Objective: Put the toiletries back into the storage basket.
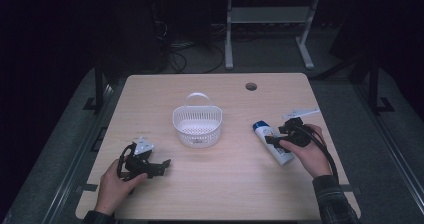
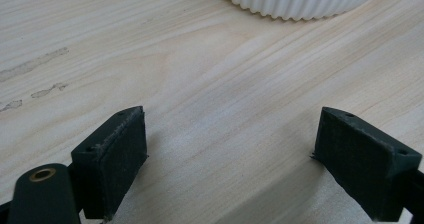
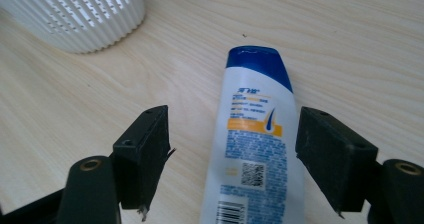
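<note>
Shampoo bottle point(image 3: 255, 144) lies flat on the desk point(image 1: 220, 189), white body with a blue cap, cap end pointing toward the white basket point(image 1: 197, 126). In the high view the bottle point(image 1: 272, 141) rests at the right half of the desk, apart from the basket, with its lower end under the person's right hand point(image 1: 307, 156).

Right hand-held gripper point(image 3: 232, 149): jaws spread wide, one on each side of the bottle. In the right gripper view the right jaw stands just beside the bottle's edge; whether it touches cannot be told. The left jaw stands clear of the bottle with bare desk between. Pads are not pressing on the bottle. In the high view this hand-held gripper point(image 1: 272, 134) sits low over the bottle.

Left hand-held gripper point(image 2: 230, 149): jaws apart, nothing between them but bare wood. It is held low over the desk, and the ribbed wall of the basket point(image 2: 300, 1) shows at the top of its own view, well ahead of the jaws. In the high view the left hand-held gripper point(image 1: 162, 165) sits at the near left of the desk, held by the person's left hand point(image 1: 117, 184), pointing to the right.

Basket stands upright near the desk's centre, handle raised, interior showing no contents.
</note>
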Demonstrator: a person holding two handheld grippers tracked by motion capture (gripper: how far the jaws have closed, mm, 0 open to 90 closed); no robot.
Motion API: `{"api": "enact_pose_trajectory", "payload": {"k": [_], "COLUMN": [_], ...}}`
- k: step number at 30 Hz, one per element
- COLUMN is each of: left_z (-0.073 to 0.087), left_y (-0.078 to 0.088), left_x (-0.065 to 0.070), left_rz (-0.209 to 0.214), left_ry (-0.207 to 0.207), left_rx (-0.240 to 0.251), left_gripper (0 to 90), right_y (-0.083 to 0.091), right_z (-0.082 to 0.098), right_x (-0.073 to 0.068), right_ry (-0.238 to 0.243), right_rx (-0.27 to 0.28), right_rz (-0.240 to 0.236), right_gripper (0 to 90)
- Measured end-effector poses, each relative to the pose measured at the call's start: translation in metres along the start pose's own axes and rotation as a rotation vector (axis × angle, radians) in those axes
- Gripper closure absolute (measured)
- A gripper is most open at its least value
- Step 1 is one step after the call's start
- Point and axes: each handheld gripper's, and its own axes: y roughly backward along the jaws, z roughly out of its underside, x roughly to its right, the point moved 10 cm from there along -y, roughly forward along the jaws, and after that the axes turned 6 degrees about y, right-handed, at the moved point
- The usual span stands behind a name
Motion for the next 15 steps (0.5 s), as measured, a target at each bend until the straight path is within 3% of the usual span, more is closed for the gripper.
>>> {"api": "enact_pose_trajectory", "payload": {"k": [15], "left_z": [0.0], "left_y": [0.0], "left_x": [0.0], "left_rz": [0.001], "left_ry": [-0.001], "left_rx": [-0.002], "left_gripper": [12.6], "right_y": [-0.011], "right_z": [-0.017], "right_x": [0.012], "right_ry": [0.004], "right_rx": [-0.07], "right_rz": [0.0], "right_gripper": [27.4]}}
